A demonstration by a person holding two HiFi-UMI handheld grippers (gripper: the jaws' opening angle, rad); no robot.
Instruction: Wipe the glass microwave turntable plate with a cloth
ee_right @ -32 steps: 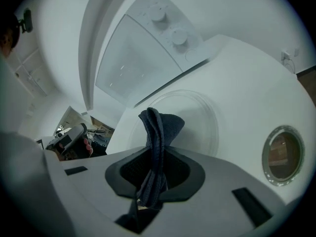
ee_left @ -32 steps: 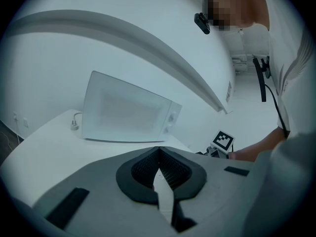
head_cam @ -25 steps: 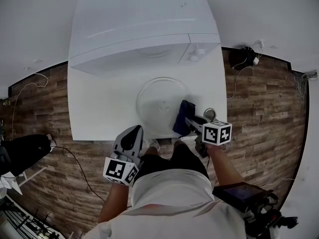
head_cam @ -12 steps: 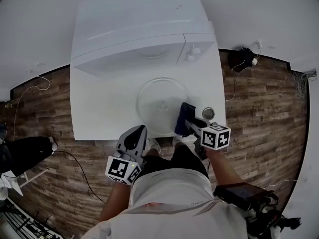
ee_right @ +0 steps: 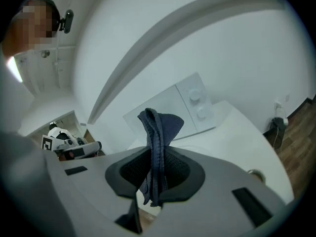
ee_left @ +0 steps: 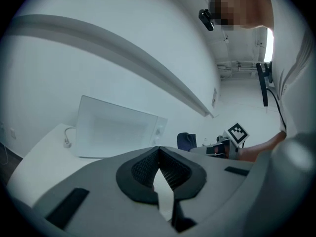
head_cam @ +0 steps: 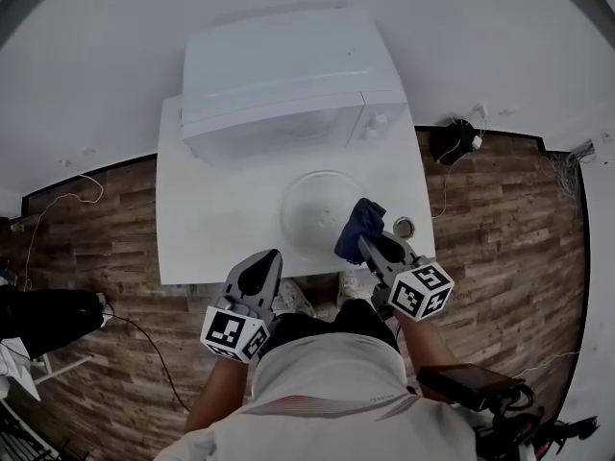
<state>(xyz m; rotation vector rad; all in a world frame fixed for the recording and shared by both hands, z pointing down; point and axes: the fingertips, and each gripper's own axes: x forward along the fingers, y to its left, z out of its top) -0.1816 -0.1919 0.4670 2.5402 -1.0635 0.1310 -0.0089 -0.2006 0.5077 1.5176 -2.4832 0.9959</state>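
Observation:
The round glass turntable plate lies on the white table in front of the white microwave. My right gripper is shut on a dark blue cloth, held up over the plate's right rim; the cloth stands bunched between the jaws in the right gripper view. My left gripper hovers near the table's front edge, left of the plate, jaws shut with nothing between them. The left gripper view also shows the cloth and the microwave.
A small round metal thing sits on the table right of the plate. A dark object with cables lies on the wood floor to the right. The person's white shirt fills the bottom of the head view.
The right gripper has lifted the cloth up off the table's front edge to above the plate's right rim. The head view pulled back. The left gripper stayed about where it was.

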